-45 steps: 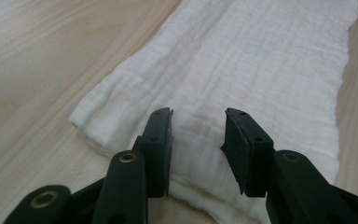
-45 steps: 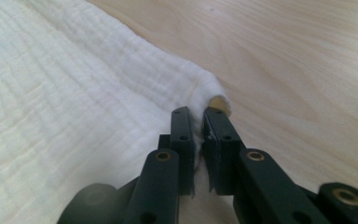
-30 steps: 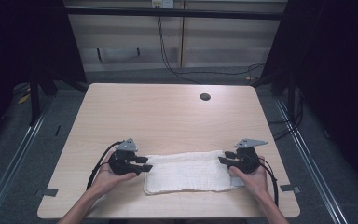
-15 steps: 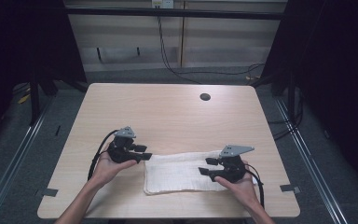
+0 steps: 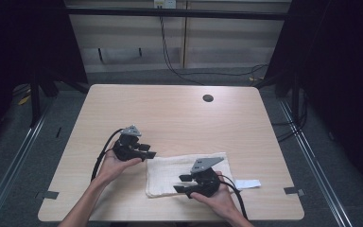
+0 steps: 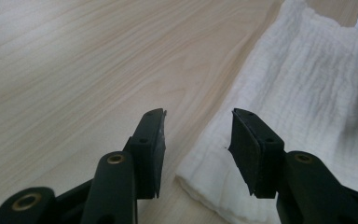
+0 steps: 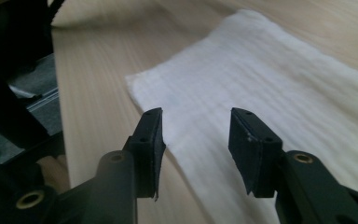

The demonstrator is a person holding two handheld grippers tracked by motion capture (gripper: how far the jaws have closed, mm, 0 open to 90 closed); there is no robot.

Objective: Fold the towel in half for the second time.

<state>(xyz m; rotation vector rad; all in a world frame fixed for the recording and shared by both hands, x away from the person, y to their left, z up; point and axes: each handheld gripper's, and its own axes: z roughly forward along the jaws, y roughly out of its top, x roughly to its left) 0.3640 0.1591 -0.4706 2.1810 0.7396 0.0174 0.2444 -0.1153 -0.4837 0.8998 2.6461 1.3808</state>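
A folded white towel (image 5: 168, 171) lies flat near the table's front edge. My left gripper (image 5: 147, 152) is open just off the towel's far left corner; in the left gripper view its jaws (image 6: 198, 140) frame bare wood and the towel (image 6: 303, 93) corner. My right gripper (image 5: 182, 184) is open above the near half of the towel and points left. In the right gripper view, the right gripper (image 7: 196, 140) hangs low over the towel (image 7: 284, 79) by its near edge, with nothing between the jaws.
A small white label (image 5: 248, 183) sticks out at the towel's right end. The light wooden table (image 5: 179, 118) has a dark round hole (image 5: 208, 98) at the back right. Cables trail from both grippers. Dark floor and metal rails surround the table.
My right gripper has moved left from the towel's right end to over its near middle, uncovering the label. My left gripper has shifted slightly away from the person.
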